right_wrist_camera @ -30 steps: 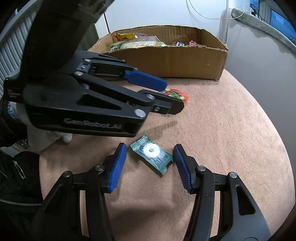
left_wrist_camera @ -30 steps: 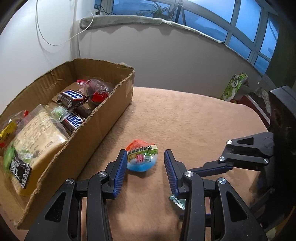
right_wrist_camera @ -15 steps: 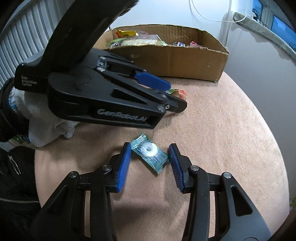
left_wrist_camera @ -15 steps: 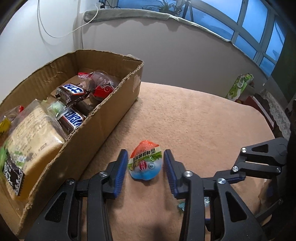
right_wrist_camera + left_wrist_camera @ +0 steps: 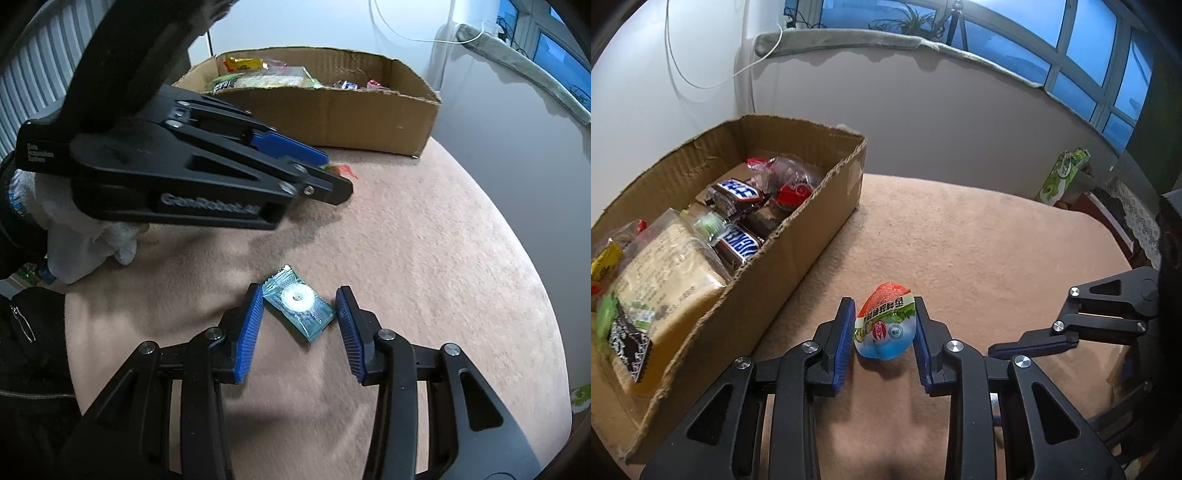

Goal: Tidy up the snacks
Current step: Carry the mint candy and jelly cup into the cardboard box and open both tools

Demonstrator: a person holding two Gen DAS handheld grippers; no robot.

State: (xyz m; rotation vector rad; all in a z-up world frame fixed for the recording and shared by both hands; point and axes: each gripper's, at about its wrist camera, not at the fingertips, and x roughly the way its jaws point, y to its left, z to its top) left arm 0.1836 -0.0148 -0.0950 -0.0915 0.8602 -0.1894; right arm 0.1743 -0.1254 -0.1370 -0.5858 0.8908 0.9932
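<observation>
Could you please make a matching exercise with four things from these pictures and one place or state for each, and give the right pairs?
Things:
1. jelly cup
2. mint candy
3. chocolate bars
4. green carton

Places:
A. inside the cardboard box
B. between the jaws of the right gripper
C. beyond the far edge of the table
D. between the jaws of the left gripper

Pairs: 1-D, 2-B, 3-A, 4-C

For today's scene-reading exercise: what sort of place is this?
Probably a room in a home: a cloth-covered table, a curved window with potted plants on its sill, and a cardboard box of snacks.
</observation>
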